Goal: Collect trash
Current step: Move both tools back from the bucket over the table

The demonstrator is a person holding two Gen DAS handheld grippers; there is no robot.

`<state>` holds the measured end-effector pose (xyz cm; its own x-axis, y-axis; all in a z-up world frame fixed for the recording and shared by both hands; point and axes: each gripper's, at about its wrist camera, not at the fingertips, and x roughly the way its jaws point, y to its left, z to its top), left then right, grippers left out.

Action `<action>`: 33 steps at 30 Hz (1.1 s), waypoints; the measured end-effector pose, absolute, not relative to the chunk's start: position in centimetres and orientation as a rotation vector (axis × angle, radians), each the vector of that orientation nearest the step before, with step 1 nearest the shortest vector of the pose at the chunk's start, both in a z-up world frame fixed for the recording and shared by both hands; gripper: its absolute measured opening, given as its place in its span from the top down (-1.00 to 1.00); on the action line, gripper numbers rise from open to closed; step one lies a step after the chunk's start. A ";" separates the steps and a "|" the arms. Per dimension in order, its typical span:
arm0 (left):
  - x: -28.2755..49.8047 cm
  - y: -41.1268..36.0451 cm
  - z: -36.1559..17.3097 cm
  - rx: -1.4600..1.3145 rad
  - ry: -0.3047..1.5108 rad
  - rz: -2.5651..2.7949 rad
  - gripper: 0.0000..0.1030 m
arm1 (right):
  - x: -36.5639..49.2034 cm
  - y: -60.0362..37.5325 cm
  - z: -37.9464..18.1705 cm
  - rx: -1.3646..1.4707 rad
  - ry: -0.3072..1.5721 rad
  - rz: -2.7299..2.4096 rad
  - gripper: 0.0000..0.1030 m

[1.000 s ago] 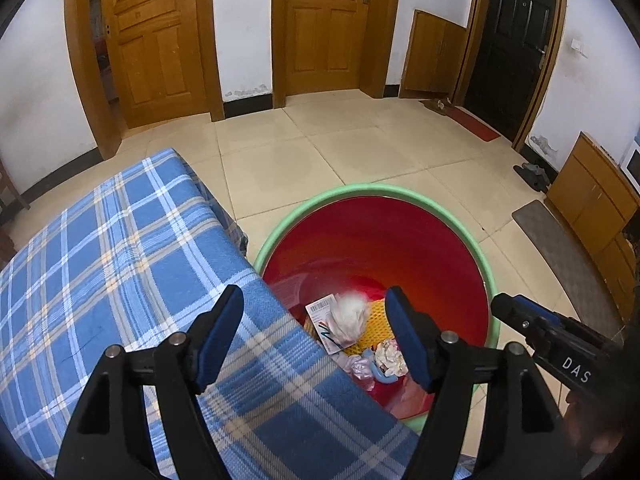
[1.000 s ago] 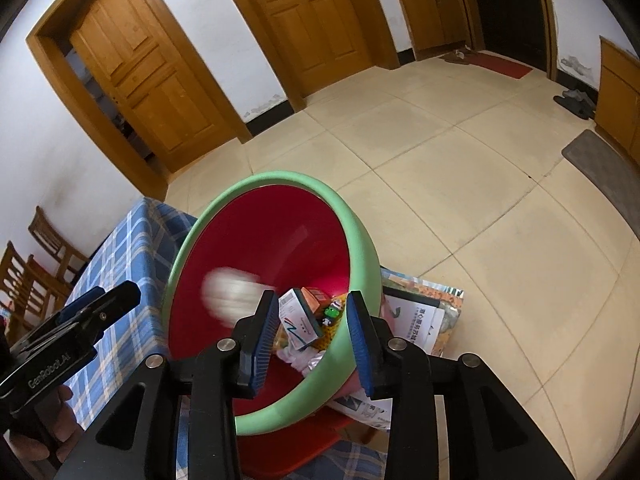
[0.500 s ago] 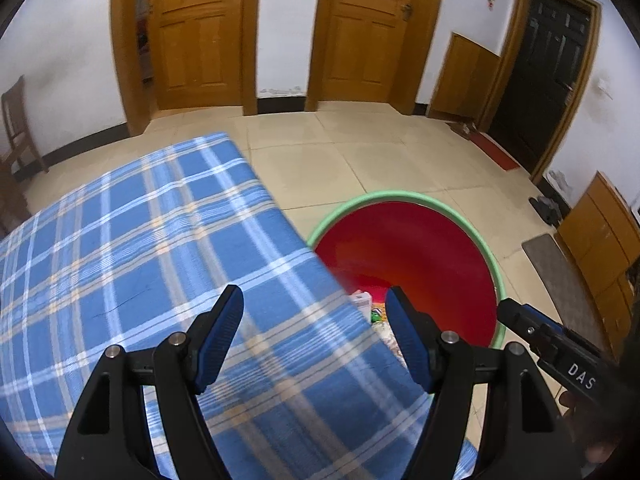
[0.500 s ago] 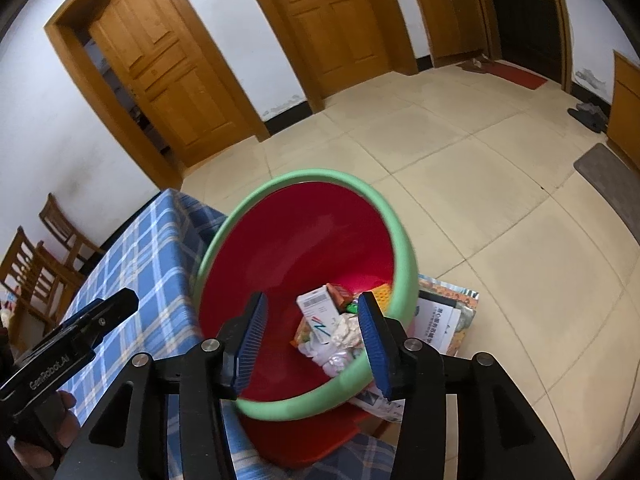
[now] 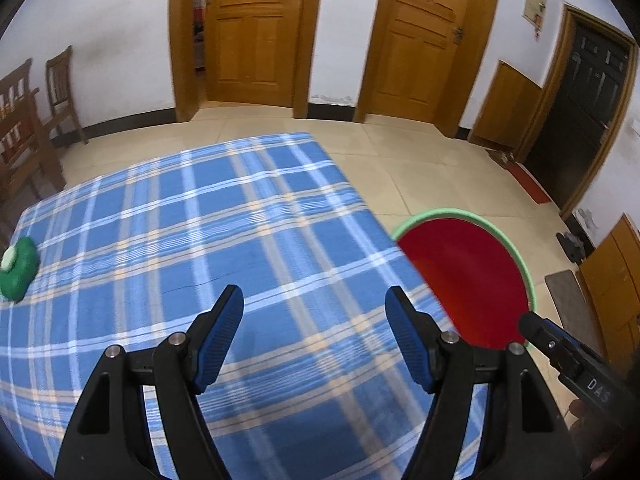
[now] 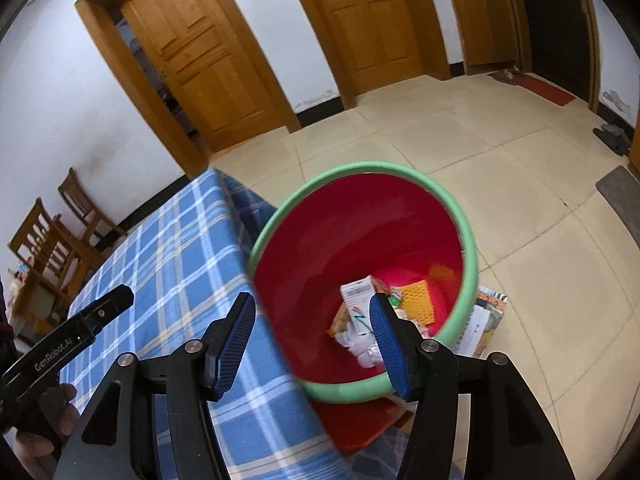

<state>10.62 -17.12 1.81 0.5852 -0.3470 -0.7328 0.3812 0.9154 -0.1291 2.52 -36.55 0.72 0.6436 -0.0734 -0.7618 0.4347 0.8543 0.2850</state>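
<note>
A red trash bin with a green rim [image 6: 468, 240] stands on the floor at the table's right edge; it also shows in the left wrist view [image 5: 520, 256]. Inside lie a white carton [image 6: 356, 300], an orange mesh piece [image 6: 418, 296] and crumpled white paper [image 6: 362, 350]. My left gripper [image 5: 314, 336] is open and empty above the blue plaid tablecloth [image 5: 200, 240]. My right gripper [image 6: 312, 344] is open and empty, over the table edge and the bin's near rim. A green object with a white spot [image 5: 18, 268] lies at the table's far left.
Wooden chairs [image 5: 28, 120] stand left of the table. Printed papers [image 6: 486, 320] lie on the tiled floor under the bin. Wooden doors [image 5: 256, 28] and a dark door [image 5: 588, 108] line the walls. A grey mat [image 5: 568, 304] and low cabinets [image 5: 616, 280] are at the right.
A white wad of trash fell into the bin. My left gripper has swung left from over the bin to over the table. My right gripper has opened wider and let go of the bin's rim.
</note>
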 end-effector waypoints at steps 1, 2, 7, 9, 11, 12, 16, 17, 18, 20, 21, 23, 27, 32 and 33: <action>10.6 -16.7 1.8 0.038 0.845 -0.416 -0.41 | 2.7 -36.1 0.8 0.469 0.830 -0.293 -0.18; 10.6 -16.1 1.8 0.030 0.847 -0.407 -0.41 | 2.8 -35.9 0.8 0.464 0.832 -0.288 -0.18; 10.3 -13.8 1.7 0.010 0.856 -0.357 -0.41 | 3.3 -33.9 1.0 0.432 0.842 -0.250 -0.19; 10.1 -12.8 1.5 0.002 0.858 -0.339 -0.41 | 3.4 -33.2 0.9 0.420 0.848 -0.235 -0.19; 9.8 -11.9 1.5 -0.008 0.861 -0.327 -0.41 | 3.5 -32.2 0.8 0.409 0.855 -0.217 -0.19; 9.6 -11.6 1.5 -0.010 0.862 -0.321 -0.41 | 3.6 -31.7 0.9 0.403 0.856 -0.209 -0.19; 8.8 -10.4 1.7 -0.016 0.856 -0.306 -0.41 | 3.5 -30.1 1.2 0.371 0.856 -0.185 -0.27; 8.6 -10.1 1.8 -0.017 0.855 -0.302 -0.41 | 3.5 -29.8 1.3 0.365 0.856 -0.180 -0.28; 8.3 -9.9 2.0 -0.018 0.855 -0.299 -0.41 | 3.4 -29.4 1.4 0.358 0.855 -0.173 -0.29; 7.7 -9.3 2.2 -0.019 0.852 -0.288 -0.41 | 3.1 -28.9 1.7 0.345 0.853 -0.162 -0.30; 7.4 -9.0 2.4 -0.019 0.850 -0.281 -0.41 | 3.0 -28.5 1.9 0.338 0.851 -0.157 -0.32; 6.8 -8.6 2.6 -0.022 0.844 -0.275 -0.42 | 2.7 -27.9 2.1 0.325 0.848 -0.151 -0.38; 5.6 -7.8 3.1 -0.027 0.835 -0.261 -0.55 | 2.0 -26.6 2.7 0.296 0.839 -0.134 -0.45; 3.8 -7.1 3.7 -0.019 0.807 -0.246 -0.57 | 0.9 -25.2 2.9 0.255 0.830 -0.134 -0.50; 3.4 -7.1 3.7 -0.016 0.802 -0.243 -0.57 | 0.7 -25.0 2.9 0.248 0.829 -0.136 -0.51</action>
<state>3.42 -7.05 3.69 0.6689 -0.2219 -0.7094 0.2098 0.9720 -0.1062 0.69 -25.01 2.92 0.6689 -0.0226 -0.7430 0.2157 0.9624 0.1649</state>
